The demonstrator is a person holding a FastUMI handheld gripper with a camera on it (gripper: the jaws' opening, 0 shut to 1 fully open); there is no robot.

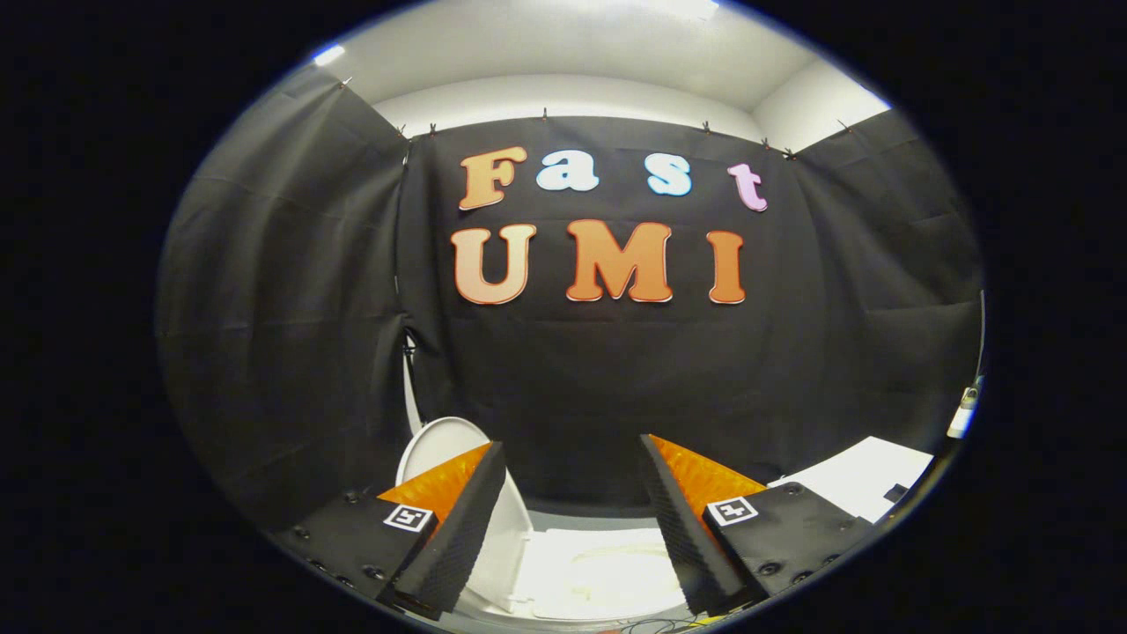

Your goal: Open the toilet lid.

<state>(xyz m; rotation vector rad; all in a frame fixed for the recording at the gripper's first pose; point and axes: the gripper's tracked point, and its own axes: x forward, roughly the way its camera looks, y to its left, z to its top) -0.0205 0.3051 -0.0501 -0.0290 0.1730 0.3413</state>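
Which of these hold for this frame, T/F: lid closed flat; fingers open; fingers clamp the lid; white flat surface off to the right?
1. The toilet lid lies closed flat over the bowl. False: it stands raised, behind the left finger.
2. The gripper has its fingers spread apart. True.
3. Both fingers press on the lid. False: nothing sits between them; the bright toilet bowl lies beyond the gap.
4. A white flat surface sits beyond the right finger. True.

Fisheye on the tool (572, 458), close above the toilet lid (440, 445), facing perhaps level toward the booth wall (572, 387).
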